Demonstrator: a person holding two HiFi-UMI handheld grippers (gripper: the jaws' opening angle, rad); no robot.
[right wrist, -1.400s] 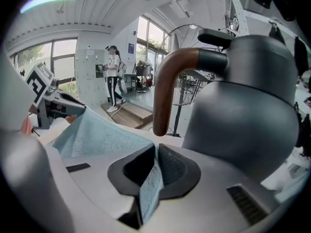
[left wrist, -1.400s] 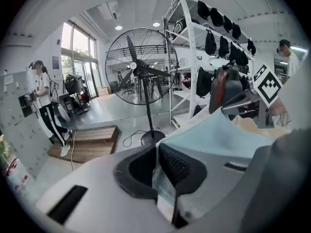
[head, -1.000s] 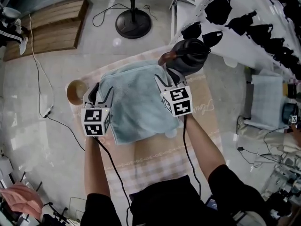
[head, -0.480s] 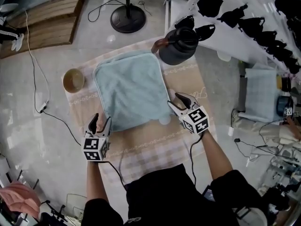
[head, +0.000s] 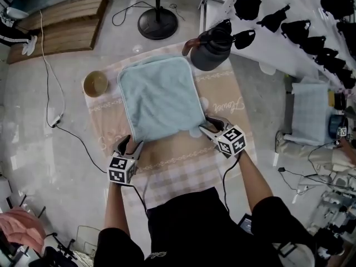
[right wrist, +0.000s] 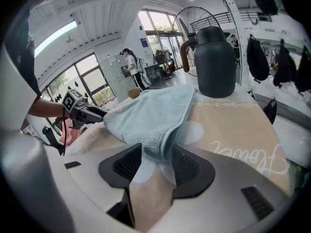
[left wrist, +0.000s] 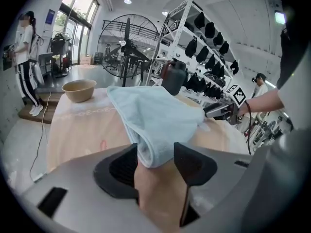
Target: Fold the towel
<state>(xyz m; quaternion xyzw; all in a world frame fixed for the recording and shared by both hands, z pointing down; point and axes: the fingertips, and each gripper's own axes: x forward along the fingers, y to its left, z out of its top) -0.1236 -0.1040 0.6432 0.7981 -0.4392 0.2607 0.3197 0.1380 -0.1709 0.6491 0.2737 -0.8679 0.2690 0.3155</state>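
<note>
The light blue towel (head: 158, 96) lies folded into a thick square on a beige checked cloth (head: 178, 163). My left gripper (head: 130, 144) sits at the towel's near left corner. In the left gripper view that corner (left wrist: 154, 130) pokes in between the wide-apart jaws of the gripper (left wrist: 155, 155). My right gripper (head: 207, 128) sits at the near right corner. In the right gripper view the towel's corner (right wrist: 153, 125) lies between its jaws (right wrist: 154, 157), which also stand wide. Both corners rest low on the cloth, not lifted.
A dark grey jug (head: 211, 52) stands just past the towel's far right corner. A tan bowl (head: 95, 84) sits at the cloth's far left. Beyond are a fan base (head: 157, 25), a wooden pallet (head: 61, 24), a floor cable (head: 55, 115) and a white rack (head: 289, 21) at right.
Both grippers have drawn back towards me, from above the towel's middle to its near corners. The towel now lies flatter, and its corners sit between the jaws.
</note>
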